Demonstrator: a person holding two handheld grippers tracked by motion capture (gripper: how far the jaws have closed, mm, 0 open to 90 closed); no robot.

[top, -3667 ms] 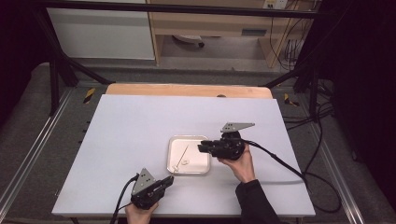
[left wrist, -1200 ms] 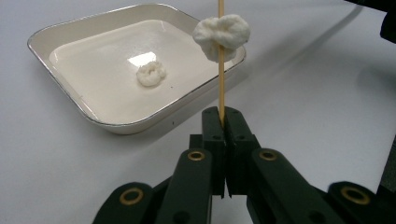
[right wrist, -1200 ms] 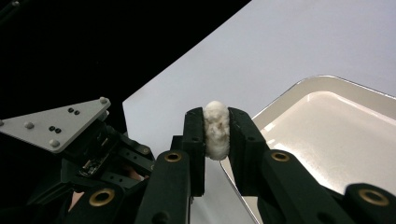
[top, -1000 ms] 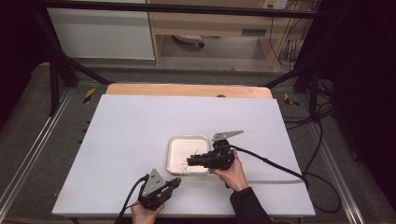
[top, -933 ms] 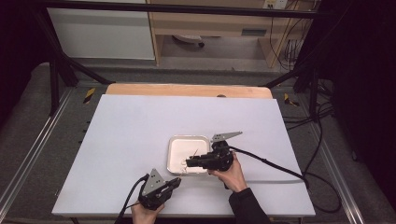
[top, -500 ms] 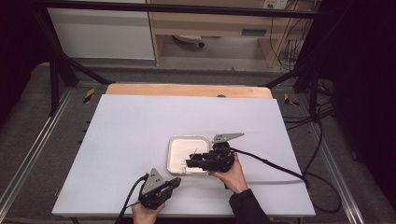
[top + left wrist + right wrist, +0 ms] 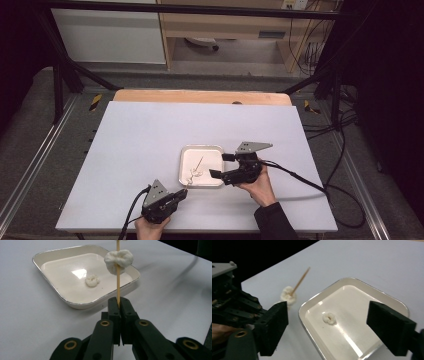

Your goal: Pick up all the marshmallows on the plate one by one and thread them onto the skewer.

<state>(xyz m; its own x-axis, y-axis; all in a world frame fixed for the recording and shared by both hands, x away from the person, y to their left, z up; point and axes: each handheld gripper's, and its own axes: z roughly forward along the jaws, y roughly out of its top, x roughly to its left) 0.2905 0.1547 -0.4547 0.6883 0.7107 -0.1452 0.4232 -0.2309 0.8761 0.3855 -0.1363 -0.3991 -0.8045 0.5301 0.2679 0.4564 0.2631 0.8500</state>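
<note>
A white square tray (image 7: 202, 146) sits mid-table. My left gripper (image 7: 182, 192) (image 7: 119, 301) is shut on the lower end of a wooden skewer (image 7: 118, 287), which points over the tray's near edge. A white puffy piece (image 7: 118, 260) is threaded on the skewer, and a second end of white shows at the top edge. Another white piece (image 7: 92, 280) (image 7: 329, 318) lies loose on the tray floor. My right gripper (image 7: 221, 165) (image 7: 329, 327) hovers at the tray's right side. Its jaws have just been opening and now stand wide apart, with nothing pressed between them.
The white tabletop (image 7: 150, 135) spreads around the tray, with a wooden strip (image 7: 200, 96) along its far edge. A black cable (image 7: 300, 177) trails right from the right gripper. Dark floor and metal rails surround the table.
The right gripper's jaws have spread from nearly closed to wide open. Since the earliest frame that hand has come nearer and lower at the tray's right side. The left gripper keeps still.
</note>
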